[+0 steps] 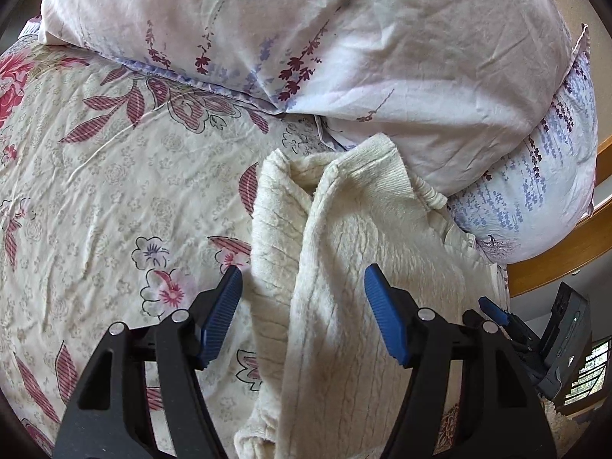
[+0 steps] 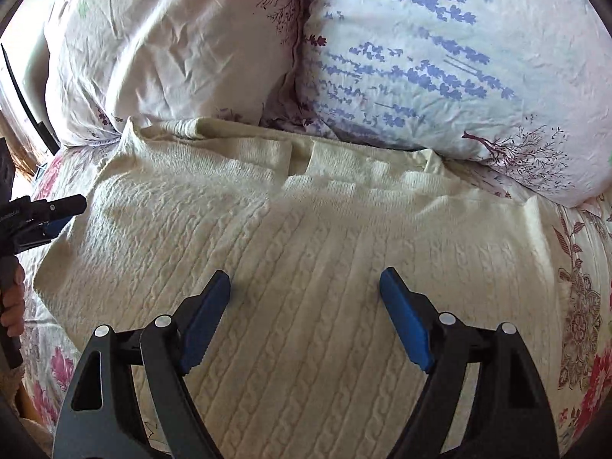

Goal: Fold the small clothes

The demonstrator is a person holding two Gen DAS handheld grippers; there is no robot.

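While both tongs, left (image 1: 302, 279) and right (image 2: 305, 281), are hanging spread and empty, the cream sweater (image 2: 306, 267) is lying on the bed (image 1: 95, 191), mid-frame below the pillows (image 2: 420, 57). Its sides are looking folded inward; further folds are probably remaining.

The cream cable-knit sweater (image 2: 306, 267) runs out under the lower edge of the right wrist view, so its hem cannot be seen, and in the left wrist view it is bunched over itself, hiding its own left half. Its collar end tucks against the white pillow with blue flower sprigs (image 2: 440, 57), so their meeting line is hidden. At the left border, the hand (image 2: 11, 306) on the black handle is cut off. The grey device (image 1: 570, 344) at the right margin is too small to identify.
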